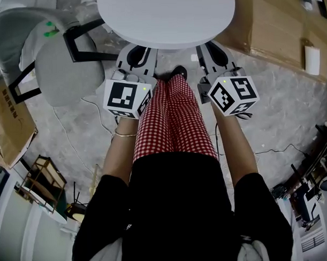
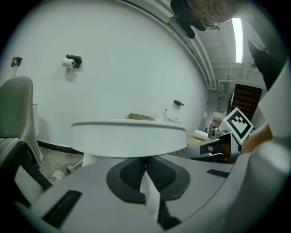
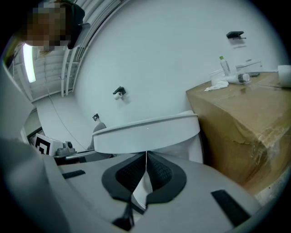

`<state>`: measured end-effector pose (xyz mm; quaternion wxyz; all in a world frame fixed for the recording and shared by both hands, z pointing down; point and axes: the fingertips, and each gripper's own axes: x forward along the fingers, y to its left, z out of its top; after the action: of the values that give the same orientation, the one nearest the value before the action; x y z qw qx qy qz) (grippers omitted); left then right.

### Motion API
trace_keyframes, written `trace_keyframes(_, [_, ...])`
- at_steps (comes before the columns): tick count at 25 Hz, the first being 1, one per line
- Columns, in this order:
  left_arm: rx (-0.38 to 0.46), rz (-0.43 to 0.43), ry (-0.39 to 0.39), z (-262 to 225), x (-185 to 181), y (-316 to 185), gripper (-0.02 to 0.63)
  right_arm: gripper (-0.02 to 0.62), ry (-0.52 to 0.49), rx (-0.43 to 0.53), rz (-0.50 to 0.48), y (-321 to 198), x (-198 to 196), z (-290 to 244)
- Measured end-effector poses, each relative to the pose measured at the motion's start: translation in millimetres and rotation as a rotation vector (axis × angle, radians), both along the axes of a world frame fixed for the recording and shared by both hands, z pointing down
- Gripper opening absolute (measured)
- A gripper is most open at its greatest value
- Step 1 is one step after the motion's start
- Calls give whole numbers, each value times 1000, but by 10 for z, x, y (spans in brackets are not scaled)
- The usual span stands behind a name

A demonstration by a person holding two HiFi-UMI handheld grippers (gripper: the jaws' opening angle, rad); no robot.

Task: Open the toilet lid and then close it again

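Toilet lid (image 1: 166, 17) is down, right in front of both claws. Left claw (image 2: 146, 159) and right claw (image 3: 146, 154) are pressed together, empty, at its front edge. Risk: shut tips could skid off the smooth rim mid-lift, and the lid slams.

Ahead: the lid (image 1: 165, 17) is down, and its front rim overhangs the tips of the left gripper (image 2: 146, 160) and right gripper (image 3: 146, 154). Both have their jaws together with nothing between.

Above the lid: open space up to the wall (image 2: 113, 54).

Left side: a chair (image 1: 65, 72) stands near the lid, with a strip of bare floor (image 1: 98, 111) between them.

Right side: a box (image 3: 236, 118) stands just beside the toilet, leaving only a narrow gap.

Between the grippers: the person's leg (image 1: 174, 121) fills the space.

Floor, right: cables (image 1: 271, 150) cross it near the right arm.
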<state>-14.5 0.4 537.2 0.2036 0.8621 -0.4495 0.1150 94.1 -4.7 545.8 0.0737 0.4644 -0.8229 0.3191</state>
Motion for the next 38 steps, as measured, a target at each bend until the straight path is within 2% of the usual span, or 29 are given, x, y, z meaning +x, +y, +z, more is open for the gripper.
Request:
trace_keyframes(11, [-20,58,4,149,-13,101,3,21,-4,-3,59,111,-24,122])
trace_keyframes(38, [-58,96,22,621,26,357,3,21,-15,-33,68,313,-71,581])
